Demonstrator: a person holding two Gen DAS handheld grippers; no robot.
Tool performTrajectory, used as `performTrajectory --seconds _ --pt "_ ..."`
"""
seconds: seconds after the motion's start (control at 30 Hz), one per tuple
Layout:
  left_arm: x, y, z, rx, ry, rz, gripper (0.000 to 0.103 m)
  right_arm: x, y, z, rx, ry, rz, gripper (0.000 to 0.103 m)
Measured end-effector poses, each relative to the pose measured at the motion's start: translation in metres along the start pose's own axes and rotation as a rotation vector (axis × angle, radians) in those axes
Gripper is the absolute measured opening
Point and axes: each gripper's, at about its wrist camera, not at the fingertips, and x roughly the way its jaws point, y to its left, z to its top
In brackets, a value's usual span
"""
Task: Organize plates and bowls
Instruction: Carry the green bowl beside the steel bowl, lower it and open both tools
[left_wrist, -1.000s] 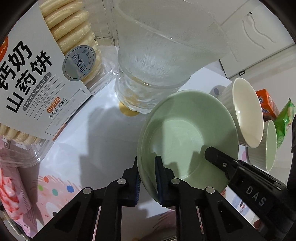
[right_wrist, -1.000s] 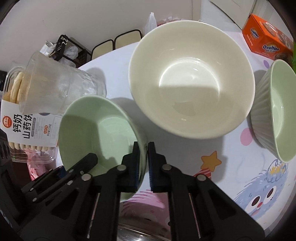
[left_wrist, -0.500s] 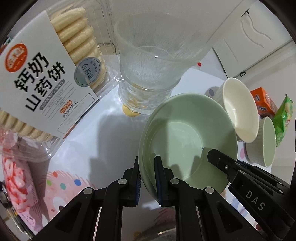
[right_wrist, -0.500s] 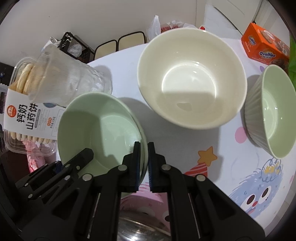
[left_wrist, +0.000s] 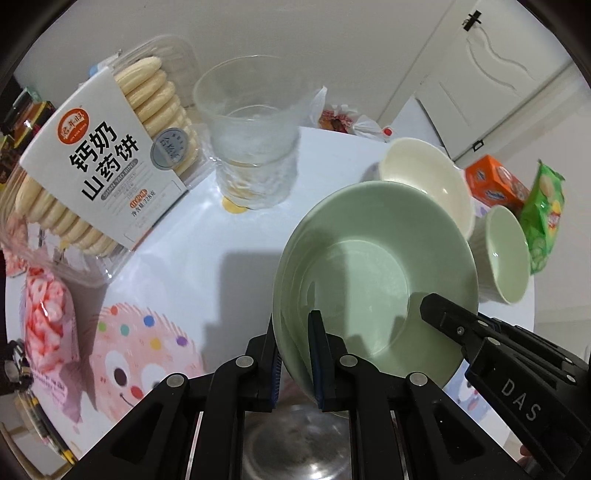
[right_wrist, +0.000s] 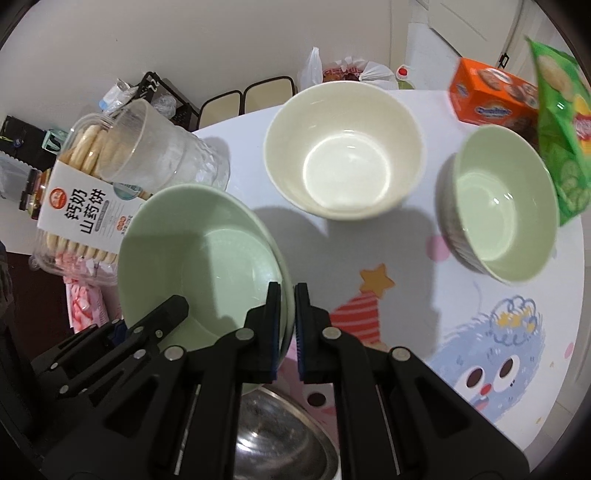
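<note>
While both tools grip it from opposite sides, the pale green plate (left_wrist: 373, 266) hangs tilted above the white table (left_wrist: 229, 236), its glossy, shallow well facing up and partly shaded by the tools. From the left wrist view, the left gripper (left_wrist: 293, 360) pinches the plate's rim at about 7 o'clock of the dish, one finger inside the well and one under the outer wall, with the rim seeming doubled there as if two stacked pieces sit together; I cannot tell for sure. From the right wrist view, the right gripper (right_wrist: 290, 326) clamps the same plate's rim at about 4 o'clock of the dish, its jaws nearly pressed together on the thin edge. Beyond the plate at 12 o'clock in the right view sits a cream bowl (right_wrist: 343, 147), smooth, deep and upright, and at 2 o'clock a green ribbed bowl (right_wrist: 506, 203) with a grooved outer wall and a pale green inside. A clear glass cup (left_wrist: 251, 136) stands at 11 o'clock in the left view, just beside a cookie package (left_wrist: 99, 162) with a white label. An orange box (right_wrist: 491, 96) and a green snack bag (right_wrist: 561, 140) lie near the ribbed bowl. A metal bowl (right_wrist: 280, 435) shows below the right tool's fingers.
</note>
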Motion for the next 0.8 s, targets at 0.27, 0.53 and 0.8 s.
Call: performTrajectory --seconds 0.27,0.53,0.8 --pt "-0.009 -0.046 -0.028 0.031 -0.017 -0.001 0.013 -0.031 -0.035 -0.027 -0.003 -0.026 -0.009 0.009" --pt "-0.012 -0.093 -0.06 0.073 -0.011 0.0 0.013 -0.055 -0.076 -0.057 -0.007 -0.037 -0.038 0.009" --pt "-0.013 -0.125 -0.095 0.096 0.001 -0.004 0.013 -0.067 -0.117 -0.086 -0.004 -0.032 -0.035 0.01"
